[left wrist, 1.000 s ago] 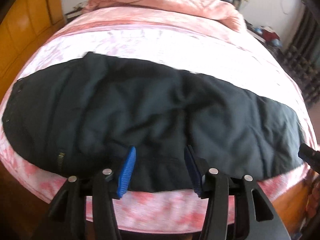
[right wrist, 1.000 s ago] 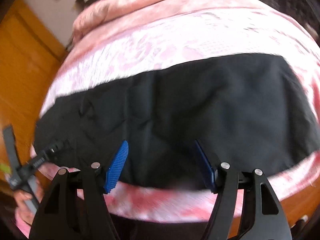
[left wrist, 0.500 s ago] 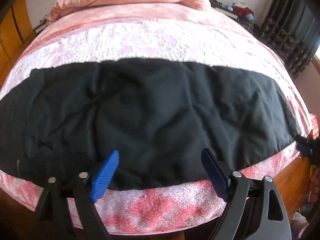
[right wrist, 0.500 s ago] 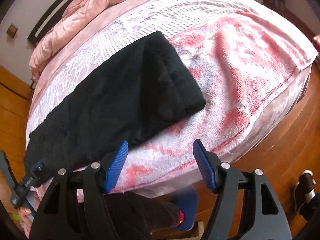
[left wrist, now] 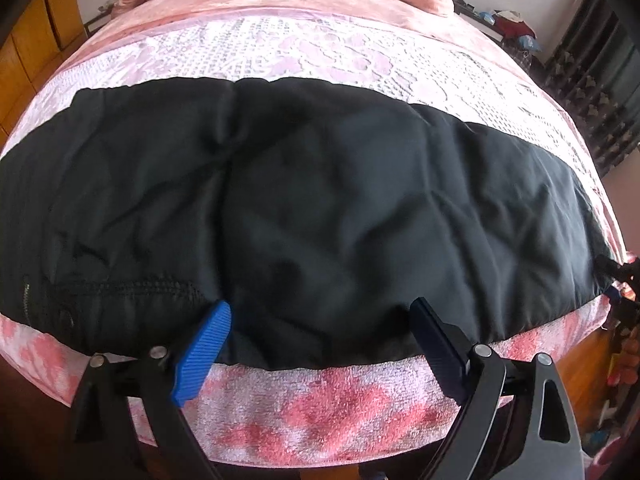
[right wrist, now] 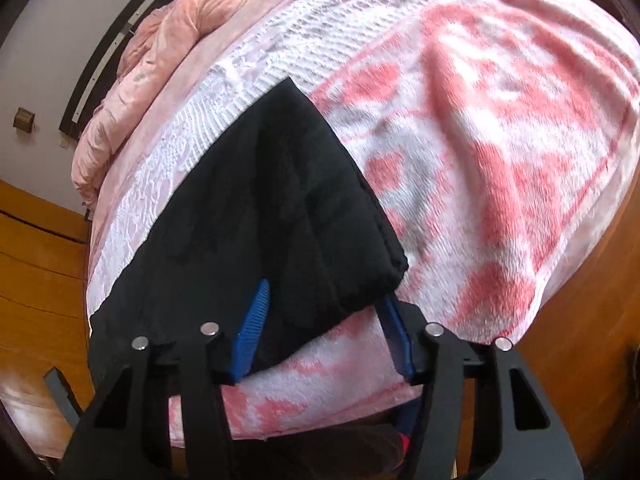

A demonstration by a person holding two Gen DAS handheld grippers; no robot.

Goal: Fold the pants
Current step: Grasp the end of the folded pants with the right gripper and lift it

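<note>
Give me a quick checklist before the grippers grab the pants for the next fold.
1. Pants lie flat along the bed's near edge: ok, a few wrinkles.
2. Left gripper open, at the near hem: ok.
3. Right gripper open, around the cuff corner: ok.
4. Fabric between the right fingers: ok for the corner; how deep, cannot tell.
5. Left fingers reach under the hem: cannot tell.
6. Legs stacked evenly: cannot tell.
</note>
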